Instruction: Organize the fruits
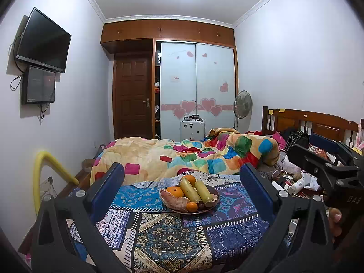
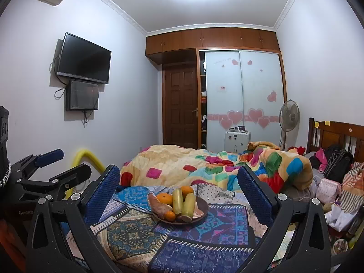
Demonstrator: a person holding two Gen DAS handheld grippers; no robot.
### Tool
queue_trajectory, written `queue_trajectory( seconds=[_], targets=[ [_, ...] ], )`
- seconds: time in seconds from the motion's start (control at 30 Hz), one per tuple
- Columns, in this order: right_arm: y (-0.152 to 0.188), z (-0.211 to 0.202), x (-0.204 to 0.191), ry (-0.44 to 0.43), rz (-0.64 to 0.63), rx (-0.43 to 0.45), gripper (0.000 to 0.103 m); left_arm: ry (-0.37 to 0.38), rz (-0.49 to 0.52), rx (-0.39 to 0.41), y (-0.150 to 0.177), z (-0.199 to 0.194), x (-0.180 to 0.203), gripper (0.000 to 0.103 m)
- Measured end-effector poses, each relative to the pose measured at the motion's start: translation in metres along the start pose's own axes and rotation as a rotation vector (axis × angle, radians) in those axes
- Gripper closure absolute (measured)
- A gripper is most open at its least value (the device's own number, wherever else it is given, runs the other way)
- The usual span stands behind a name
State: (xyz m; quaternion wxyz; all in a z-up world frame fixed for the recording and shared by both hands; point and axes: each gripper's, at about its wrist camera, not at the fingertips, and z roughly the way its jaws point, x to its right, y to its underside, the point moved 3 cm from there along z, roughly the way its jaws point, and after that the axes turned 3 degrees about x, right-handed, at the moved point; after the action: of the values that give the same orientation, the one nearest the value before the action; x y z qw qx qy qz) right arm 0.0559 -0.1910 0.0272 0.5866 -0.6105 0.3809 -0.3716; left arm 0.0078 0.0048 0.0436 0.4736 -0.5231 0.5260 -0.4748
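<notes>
A dark round plate [image 1: 215,201] [image 2: 204,207] sits on a patterned blue patchwork cloth [image 1: 170,234] [image 2: 182,245]. It holds several oranges [image 1: 174,191] [image 2: 164,198], two yellow-green cylindrical pieces [image 1: 189,189] [image 2: 178,201], a sweet potato [image 1: 174,202] [image 2: 159,206] and small dark fruits. My left gripper [image 1: 182,175] is open and empty, a short way before the plate. My right gripper [image 2: 178,175] is open and empty, also facing the plate. Each gripper shows at the edge of the other's view, the right one [image 1: 318,152] and the left one [image 2: 61,161].
A bed with a colourful checked blanket [image 1: 182,154] lies behind the cloth. Clutter of clothes and bottles [image 1: 293,182] lies to the right by the wooden headboard [image 1: 307,122]. A yellow padded rail [image 1: 45,168] stands at the left.
</notes>
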Motion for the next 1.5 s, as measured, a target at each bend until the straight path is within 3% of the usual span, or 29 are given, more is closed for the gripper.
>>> queue_trajectory(
  seconds=[1.5],
  targets=[
    [0.0036, 0.0025, 0.0020, -0.005, 0.013, -0.016, 0.000, 0.002, 0.000, -0.008, 0.0052, 0.0080, 0.0025, 0.000]
  ],
)
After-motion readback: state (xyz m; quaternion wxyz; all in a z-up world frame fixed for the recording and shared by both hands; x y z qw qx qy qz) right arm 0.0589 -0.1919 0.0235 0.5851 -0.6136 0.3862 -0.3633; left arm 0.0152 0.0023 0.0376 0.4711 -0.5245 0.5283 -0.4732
